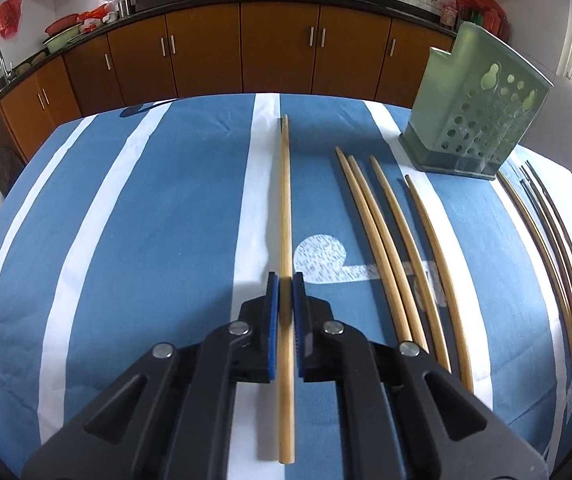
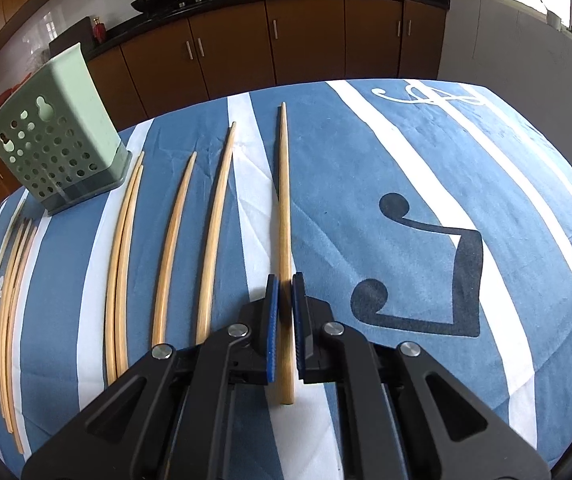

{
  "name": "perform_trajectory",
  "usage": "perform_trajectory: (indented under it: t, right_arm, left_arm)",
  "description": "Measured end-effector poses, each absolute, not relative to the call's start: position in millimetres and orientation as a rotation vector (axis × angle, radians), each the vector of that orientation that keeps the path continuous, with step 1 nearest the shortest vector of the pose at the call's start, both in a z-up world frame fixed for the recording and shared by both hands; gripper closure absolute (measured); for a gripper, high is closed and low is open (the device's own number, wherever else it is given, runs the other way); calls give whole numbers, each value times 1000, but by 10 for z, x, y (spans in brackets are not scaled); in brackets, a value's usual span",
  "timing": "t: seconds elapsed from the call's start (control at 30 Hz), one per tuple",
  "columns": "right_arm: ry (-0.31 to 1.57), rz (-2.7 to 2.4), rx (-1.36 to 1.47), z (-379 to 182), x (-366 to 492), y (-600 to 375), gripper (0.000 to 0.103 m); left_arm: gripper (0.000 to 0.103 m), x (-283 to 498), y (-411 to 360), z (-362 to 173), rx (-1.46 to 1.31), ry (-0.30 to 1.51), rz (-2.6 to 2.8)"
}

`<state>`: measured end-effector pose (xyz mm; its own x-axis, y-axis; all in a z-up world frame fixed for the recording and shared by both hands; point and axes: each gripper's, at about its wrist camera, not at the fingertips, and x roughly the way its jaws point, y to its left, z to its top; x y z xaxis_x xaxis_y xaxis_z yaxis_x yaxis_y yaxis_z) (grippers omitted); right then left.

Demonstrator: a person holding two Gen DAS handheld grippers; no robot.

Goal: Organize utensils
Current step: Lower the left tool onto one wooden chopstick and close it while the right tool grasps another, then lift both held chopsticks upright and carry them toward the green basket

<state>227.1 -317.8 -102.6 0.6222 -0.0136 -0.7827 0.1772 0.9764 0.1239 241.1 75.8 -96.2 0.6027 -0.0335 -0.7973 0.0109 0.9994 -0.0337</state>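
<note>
In the left wrist view my left gripper is shut on a long bamboo chopstick that lies lengthwise on the cloth, its blue pads pressing both sides. In the right wrist view my right gripper is likewise shut on a tapered bamboo chopstick pointing away from me. Several loose bamboo chopsticks lie side by side to the right of the left gripper; in the right wrist view these loose chopsticks lie to the left of the right gripper. A pale green perforated utensil holder stands upright at the far end of them.
The table wears a blue-and-white striped cloth. A further bundle of thin chopsticks, some of them dark, lies past the holder. Brown kitchen cabinets with woks on the counter run behind the table.
</note>
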Motion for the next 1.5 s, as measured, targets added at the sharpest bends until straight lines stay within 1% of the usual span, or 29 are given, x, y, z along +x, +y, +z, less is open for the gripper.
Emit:
perform_trajectory:
  t: [0.57,0.83,0.97,1.2,1.5]
  right_arm:
    - [857,-96,142,-1030,2026,-3077,95]
    - [834,-86,164,-952,1900,-3120,95]
    - [765,-82,171,-743,1778,-3175,95]
    - [652,-87,191,-388,1654,-3282,95]
    - [517,-95,206,-5,1605,-3333,95]
  left_arm:
    - [93,2044,760,-983,-9,896,-35]
    - [95,1914,731,-976,26,910,-19]
    - [95,1826,752,-820,34,865,-14]
    - [95,1683,820,-302,-7,718,-11]
    - [95,1599,921,231,-78,563,17]
